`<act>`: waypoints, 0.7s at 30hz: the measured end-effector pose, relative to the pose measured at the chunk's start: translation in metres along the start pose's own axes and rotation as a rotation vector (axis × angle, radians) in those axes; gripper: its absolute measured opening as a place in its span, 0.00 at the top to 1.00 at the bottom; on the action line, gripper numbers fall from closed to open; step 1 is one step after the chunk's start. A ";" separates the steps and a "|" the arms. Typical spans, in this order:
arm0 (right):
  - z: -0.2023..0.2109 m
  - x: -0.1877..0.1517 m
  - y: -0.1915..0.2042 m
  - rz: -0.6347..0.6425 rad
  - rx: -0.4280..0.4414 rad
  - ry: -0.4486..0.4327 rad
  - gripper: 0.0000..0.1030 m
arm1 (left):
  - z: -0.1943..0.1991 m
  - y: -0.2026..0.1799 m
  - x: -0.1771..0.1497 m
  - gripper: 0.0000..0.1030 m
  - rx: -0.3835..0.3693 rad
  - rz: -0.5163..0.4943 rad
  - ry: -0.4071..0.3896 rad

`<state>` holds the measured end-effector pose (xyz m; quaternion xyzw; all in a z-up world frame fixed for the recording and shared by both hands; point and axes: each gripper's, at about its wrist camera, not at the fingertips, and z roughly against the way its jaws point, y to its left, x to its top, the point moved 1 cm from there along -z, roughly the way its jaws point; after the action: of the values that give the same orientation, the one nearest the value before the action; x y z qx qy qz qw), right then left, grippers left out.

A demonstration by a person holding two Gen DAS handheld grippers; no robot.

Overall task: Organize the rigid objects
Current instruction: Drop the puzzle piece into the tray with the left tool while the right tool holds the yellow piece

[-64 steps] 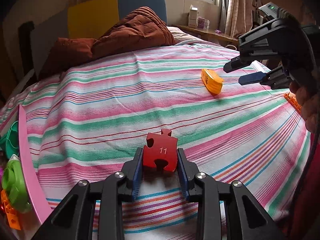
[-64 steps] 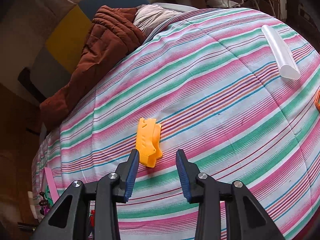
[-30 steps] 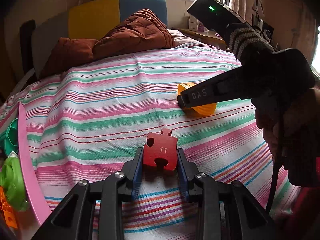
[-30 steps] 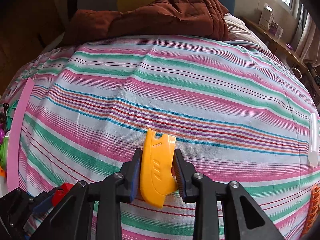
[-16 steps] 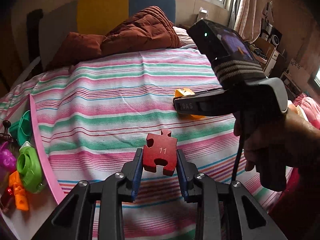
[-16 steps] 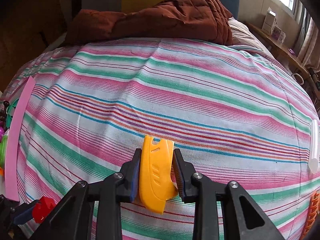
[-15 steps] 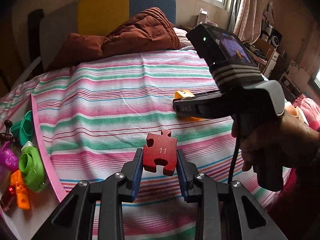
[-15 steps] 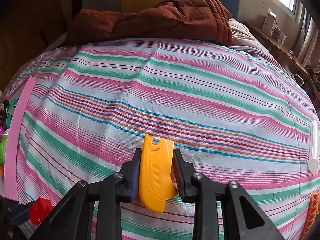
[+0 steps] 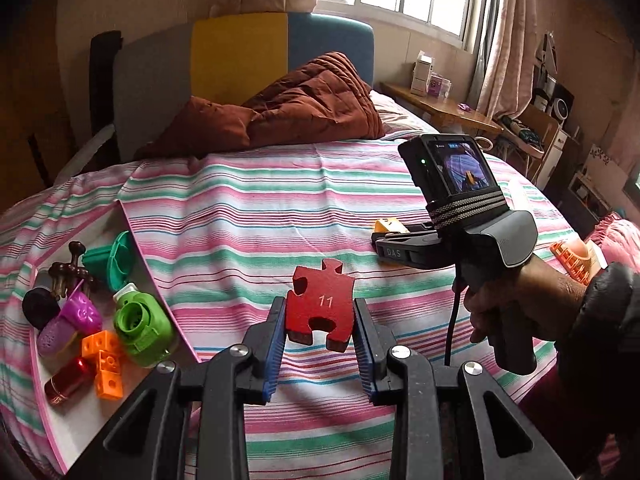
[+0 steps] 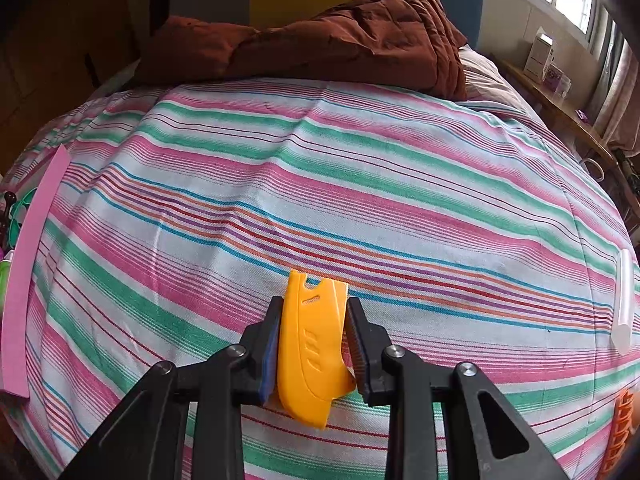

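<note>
My left gripper is shut on a red puzzle piece marked 11 and holds it above the striped bed. My right gripper is shut on a yellow plastic scraper, held above the bedspread. In the left wrist view the right gripper is at the right with the yellow scraper at its tip. A pink-rimmed white tray at the left holds several toys: a green piece, orange cubes, a purple piece.
A brown quilt lies at the head of the bed. A clear tube and an orange ridged piece lie at the right edge of the bed. The tray's pink rim shows at the left in the right wrist view.
The left gripper has pulled back and up with the puzzle piece, so the tray of toys shows more. The right gripper has lifted the yellow scraper and drawn back a little.
</note>
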<state>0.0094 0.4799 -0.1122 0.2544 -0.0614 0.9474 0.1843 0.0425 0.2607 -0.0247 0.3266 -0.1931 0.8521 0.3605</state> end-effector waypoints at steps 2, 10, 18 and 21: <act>0.000 -0.001 0.001 0.003 -0.004 -0.003 0.71 | 0.003 0.007 0.000 0.69 0.006 0.015 -0.006; 0.001 -0.002 0.000 0.014 -0.010 -0.009 0.71 | 0.017 0.032 -0.006 0.69 0.035 0.064 -0.023; 0.001 -0.003 0.000 0.023 -0.017 -0.012 0.71 | 0.042 0.090 -0.021 0.69 0.070 0.202 -0.025; 0.002 -0.003 0.001 0.025 -0.020 -0.012 0.71 | 0.055 0.126 -0.032 0.69 0.106 0.296 -0.024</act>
<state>0.0120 0.4781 -0.1123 0.2573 -0.0749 0.9475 0.1746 -0.0107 0.1305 -0.0201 0.3232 -0.1982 0.9010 0.2110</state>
